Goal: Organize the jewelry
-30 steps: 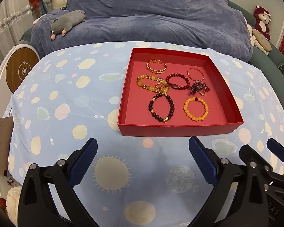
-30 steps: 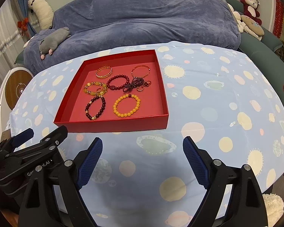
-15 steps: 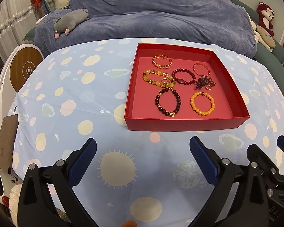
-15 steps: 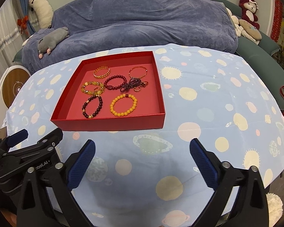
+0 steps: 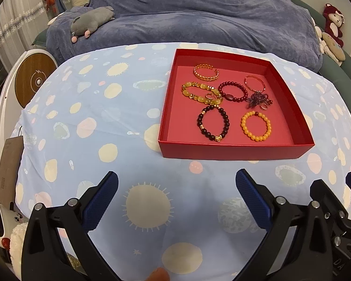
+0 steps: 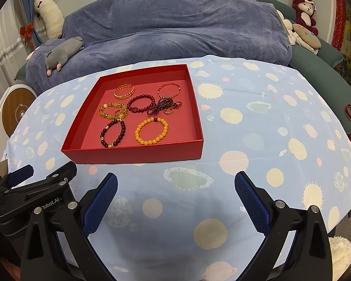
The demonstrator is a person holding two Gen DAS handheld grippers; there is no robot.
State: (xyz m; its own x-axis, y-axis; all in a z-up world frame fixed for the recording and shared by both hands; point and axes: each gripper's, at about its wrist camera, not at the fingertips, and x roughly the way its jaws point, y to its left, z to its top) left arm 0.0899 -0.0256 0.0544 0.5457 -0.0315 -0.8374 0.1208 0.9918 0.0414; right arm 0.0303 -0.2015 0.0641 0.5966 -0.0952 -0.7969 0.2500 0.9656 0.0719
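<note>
Matt red box [image 5: 236, 151], glossy beads [image 5: 255, 125]

the table [image 5: 86, 107] is covered with a light blue cloth [image 6: 257, 126] printed with suns and planets. on the cloth lies one red tray [image 5: 236, 151], flat, holding bracelets.

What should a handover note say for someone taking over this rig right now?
Left gripper: open, holding nothing, hovering over the tablecloth short of the box.
Right gripper: open, holding nothing, also short of the box, beside the left one.
Jewelry: all in the red box. Orange bracelet and dark bracelet lie near the front; yellow bracelet, red bracelet, gold cuff and thin bangle behind. A purple strand with small rings is tangled by the red bracelet.
Done: nothing lifted that these views show.
Left: pick and sort the pieces; the tangle probably needs both grippers.
</note>
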